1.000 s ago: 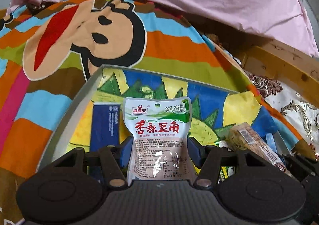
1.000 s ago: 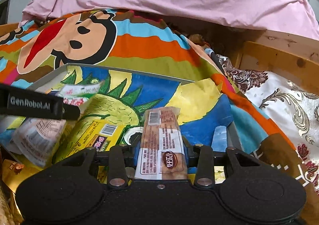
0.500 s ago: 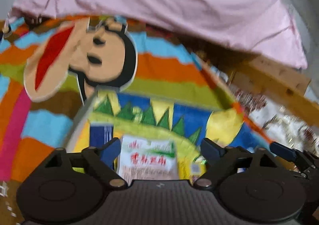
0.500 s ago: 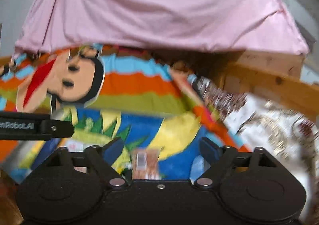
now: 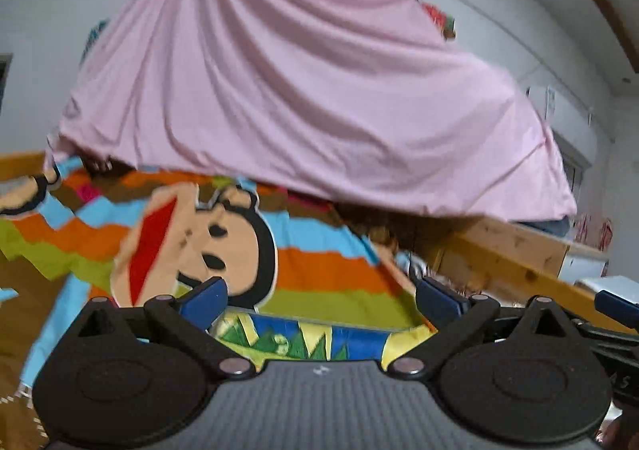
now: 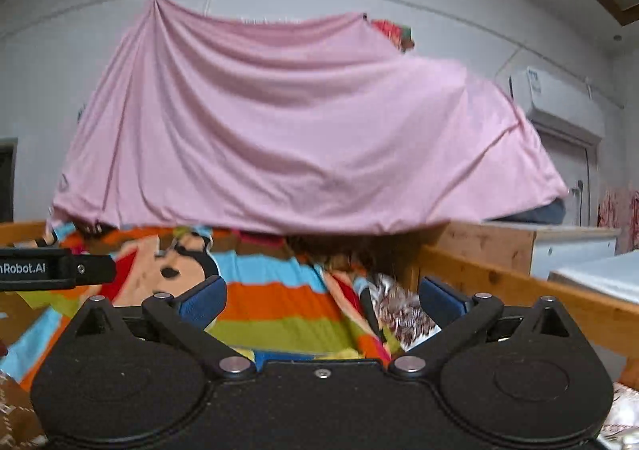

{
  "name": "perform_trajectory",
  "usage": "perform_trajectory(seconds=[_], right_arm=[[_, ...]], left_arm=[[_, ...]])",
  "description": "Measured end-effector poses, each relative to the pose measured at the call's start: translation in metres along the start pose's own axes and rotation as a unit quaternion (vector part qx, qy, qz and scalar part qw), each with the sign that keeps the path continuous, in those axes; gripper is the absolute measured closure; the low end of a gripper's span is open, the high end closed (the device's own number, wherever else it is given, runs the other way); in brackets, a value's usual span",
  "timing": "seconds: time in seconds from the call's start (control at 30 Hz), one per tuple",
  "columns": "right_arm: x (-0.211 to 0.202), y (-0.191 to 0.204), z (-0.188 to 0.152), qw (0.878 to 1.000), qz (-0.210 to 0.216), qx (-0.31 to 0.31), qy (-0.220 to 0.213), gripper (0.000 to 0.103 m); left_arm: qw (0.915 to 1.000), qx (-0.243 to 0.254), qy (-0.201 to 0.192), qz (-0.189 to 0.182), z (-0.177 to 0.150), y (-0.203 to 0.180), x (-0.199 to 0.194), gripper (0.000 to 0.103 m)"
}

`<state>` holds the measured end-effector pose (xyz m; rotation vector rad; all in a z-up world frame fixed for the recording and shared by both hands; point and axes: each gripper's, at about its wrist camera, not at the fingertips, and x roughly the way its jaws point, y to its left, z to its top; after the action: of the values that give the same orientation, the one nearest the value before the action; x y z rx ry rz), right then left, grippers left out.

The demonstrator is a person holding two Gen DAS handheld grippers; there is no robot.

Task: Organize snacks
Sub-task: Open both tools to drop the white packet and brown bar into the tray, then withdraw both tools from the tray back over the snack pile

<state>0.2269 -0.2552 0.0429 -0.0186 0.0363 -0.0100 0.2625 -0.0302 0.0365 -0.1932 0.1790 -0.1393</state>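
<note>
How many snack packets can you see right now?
0. The left tool and right tool are open and empty; only a strip of the tray shows, so packets may be hidden behind the tool bodies.

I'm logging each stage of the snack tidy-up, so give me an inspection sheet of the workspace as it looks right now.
Surface: striped cartoon blanket spread over a bed with a wooden frame.
Job's things: only the far edge of the box with the colourful lining shows, in the left wrist view; no snack packets in view.
Clutter: nothing seen.
Grippers: left gripper open and holding nothing; right gripper open and holding nothing.
Cables: nothing seen.
Surroundings: pink sheet hanging behind the bed, air conditioner on the white wall, patterned bedding beside the blanket.
</note>
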Motion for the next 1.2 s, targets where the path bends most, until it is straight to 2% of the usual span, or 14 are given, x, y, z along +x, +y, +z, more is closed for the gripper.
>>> perform_trajectory(seconds=[0.13,0.27,0.43,0.63,0.8,1.2], right_arm=[[-0.035,-0.002,0.013,1.0,0.007,-0.001,-0.028,0.001],[-0.07,-0.003,0.017,0.999,0.01,-0.005,-0.048,0.001],[-0.106,-0.005,0.019,0.998,0.008,-0.008,-0.063,0.001],[-0.142,-0.007,0.011,0.998,0.012,-0.016,-0.06,0.001],[-0.167,-0.009,0.001,0.999,0.015,-0.019,-0.044,0.001],[-0.204,-0.009,-0.022,0.999,0.026,-0.017,0.006,0.001]], left_arm=[[0.9993,0.009,-0.037,0.008,0.008,-0.002,-0.034,0.0],[0.9983,0.01,-0.057,0.009,0.013,-0.005,-0.065,0.0],[0.9975,0.027,-0.064,0.006,0.008,-0.01,-0.095,0.0],[0.997,0.043,-0.065,0.008,-0.006,-0.012,-0.134,0.0],[0.9977,0.045,-0.046,0.023,-0.03,-0.012,-0.156,0.0],[0.9978,0.052,0.015,0.037,-0.059,-0.005,-0.192,0.0]])
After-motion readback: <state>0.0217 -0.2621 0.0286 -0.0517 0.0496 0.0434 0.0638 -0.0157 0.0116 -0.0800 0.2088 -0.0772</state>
